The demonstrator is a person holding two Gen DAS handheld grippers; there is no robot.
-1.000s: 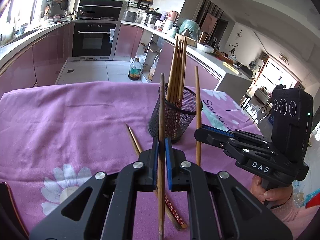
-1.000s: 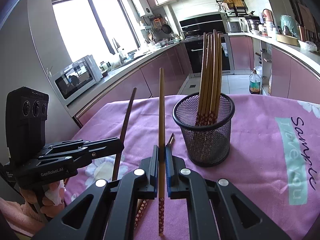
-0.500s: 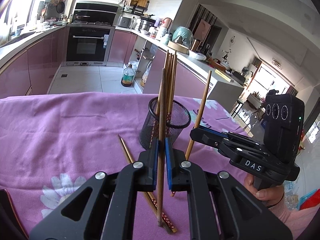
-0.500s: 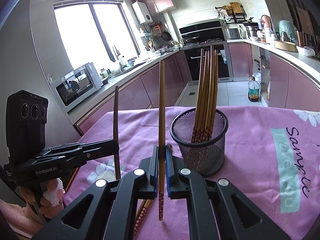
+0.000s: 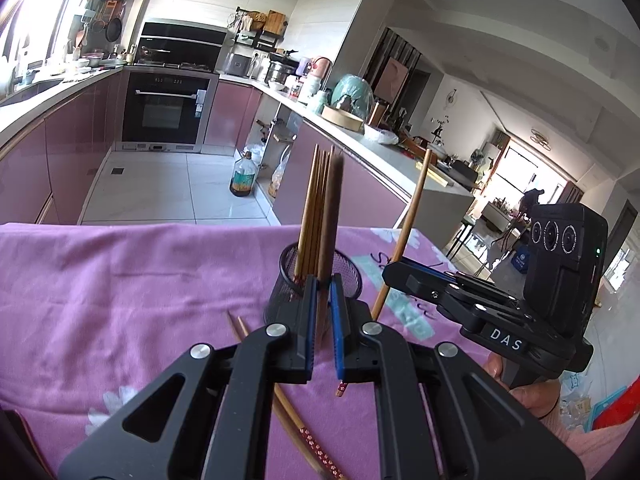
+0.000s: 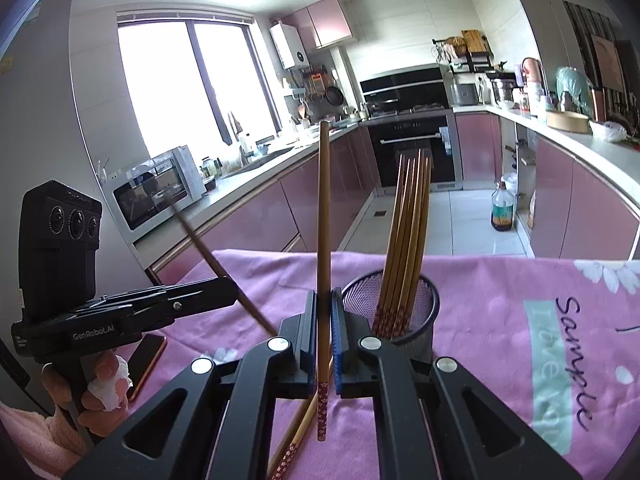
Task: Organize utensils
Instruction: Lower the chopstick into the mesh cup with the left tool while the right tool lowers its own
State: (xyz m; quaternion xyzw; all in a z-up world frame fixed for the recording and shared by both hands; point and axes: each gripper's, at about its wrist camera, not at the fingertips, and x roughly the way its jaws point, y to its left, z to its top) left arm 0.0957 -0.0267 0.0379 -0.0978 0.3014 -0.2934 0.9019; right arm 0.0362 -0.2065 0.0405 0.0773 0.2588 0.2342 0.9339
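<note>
Each hand-held gripper, left [image 5: 320, 312] and right [image 6: 324, 320], is clamping one chopstick [image 6: 323, 216] upright. Several are already standing in the mesh cup [image 6: 412, 320]. Two loose chopsticks [image 5: 296, 428] are lying on the tabletop [image 5: 120, 280], still to collect.

"DAS" on right gripper [image 5: 386, 276], "GenRobot.AI" on left gripper [image 6: 234, 294], seemingly "Sample" on tablecloth [image 6: 576, 344].

Upper part of the chopstick [image 5: 333, 208] in my left gripper [image 5: 320, 320] motion-blurred, loose chopsticks [image 5: 296, 428] on the cloth partly hidden under my gripper frames, mesh holder [image 5: 352, 276] base occluded in the left wrist view, phone [image 6: 146, 360] partly covered by my left hand [image 6: 100, 384].
</note>
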